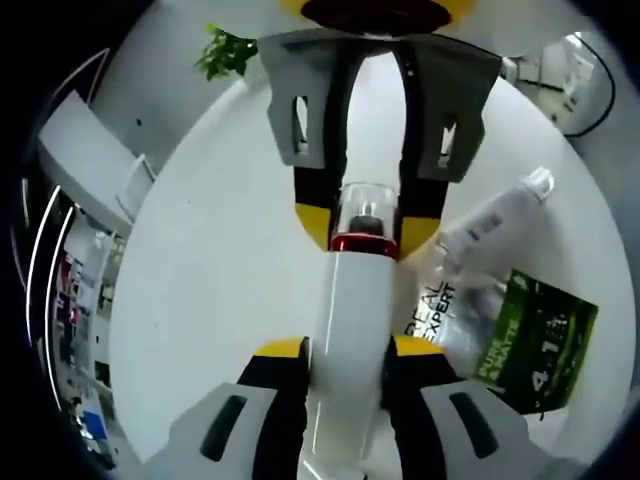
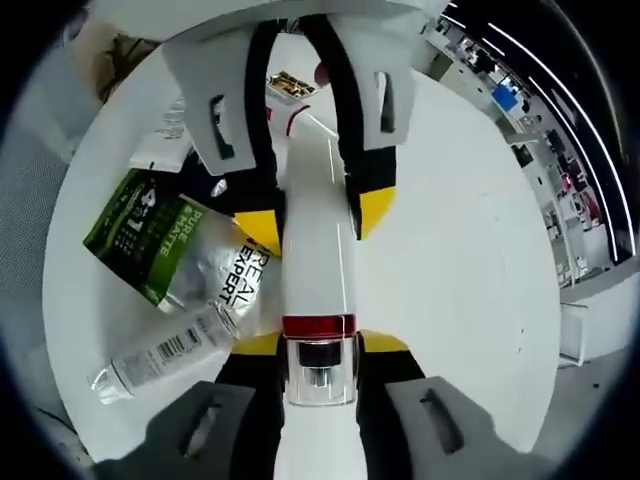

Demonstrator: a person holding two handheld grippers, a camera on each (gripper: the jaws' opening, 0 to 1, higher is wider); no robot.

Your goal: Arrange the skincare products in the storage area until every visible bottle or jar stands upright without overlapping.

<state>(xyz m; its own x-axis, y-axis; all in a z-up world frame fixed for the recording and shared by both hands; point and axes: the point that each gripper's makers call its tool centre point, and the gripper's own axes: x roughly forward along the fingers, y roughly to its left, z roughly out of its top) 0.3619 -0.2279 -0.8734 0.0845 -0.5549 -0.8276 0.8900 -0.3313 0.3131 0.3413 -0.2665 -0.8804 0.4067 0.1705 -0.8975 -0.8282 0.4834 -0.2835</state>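
1. Closing on the lower body of a white pump bottle (image 1: 345,340), the left gripper (image 1: 345,350) is pinching it between its yellow-tipped jaws in the left gripper view, where the bottle is running up the middle to a red collar and a clear cap.
2. Gripping the cap end of the same bottle (image 2: 315,280), the right gripper (image 2: 318,345) is clamping its jaws on either side of the red band in the right gripper view; the bottle is being held between both grippers above the round white table (image 2: 450,250).
3. Lying on the table just beside the bottle, a clear plastic pouch (image 1: 455,310) with printed lettering is overlapping a green sachet (image 1: 535,340).
4. Resting tilted against the pouch, a white tube (image 1: 500,210) is lying on its side.
5. Farther off, a green plant (image 1: 225,50) is showing at the table's far edge.
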